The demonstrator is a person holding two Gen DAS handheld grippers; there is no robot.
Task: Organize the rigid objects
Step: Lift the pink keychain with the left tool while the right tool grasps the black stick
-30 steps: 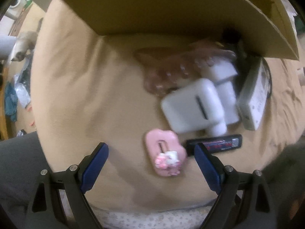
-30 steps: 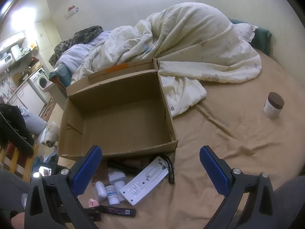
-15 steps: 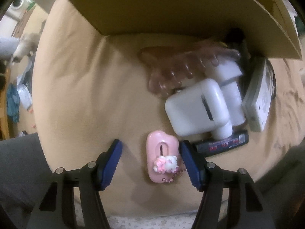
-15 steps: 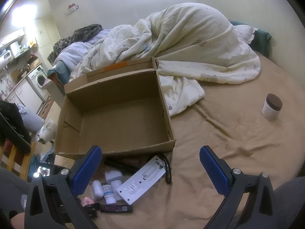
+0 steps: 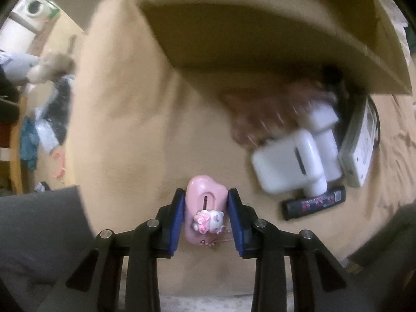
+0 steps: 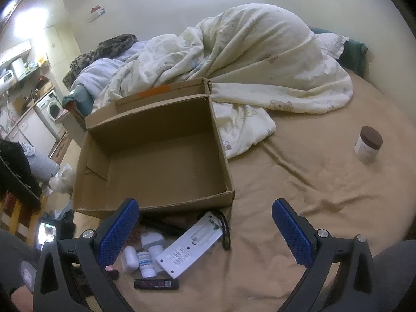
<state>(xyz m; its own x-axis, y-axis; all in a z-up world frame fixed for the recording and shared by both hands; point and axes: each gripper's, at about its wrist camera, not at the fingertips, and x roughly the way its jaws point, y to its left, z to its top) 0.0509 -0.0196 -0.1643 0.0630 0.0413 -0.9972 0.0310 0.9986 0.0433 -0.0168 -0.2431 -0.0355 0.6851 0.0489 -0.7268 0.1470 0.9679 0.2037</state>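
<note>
Tan bed sheet (image 6: 299,195) is filling most of the right wrist frame. Empty cardboard box (image 6: 156,156) is sitting left of centre on it. White flat device (image 6: 192,241), white case (image 5: 283,161), black stick (image 5: 314,205) are lying in a cluster at right in the left wrist view. My left gripper (image 5: 206,221), jaws having just been closing, is clamping the pink case (image 5: 205,202) at lower centre. My right gripper (image 6: 205,231) is hanging spread wide, holding nothing.

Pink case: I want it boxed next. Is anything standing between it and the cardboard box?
Nothing visible does. The left claw has just been closing on the pink case; bare sheet runs to the box, and the clutter lies to one side.
</note>
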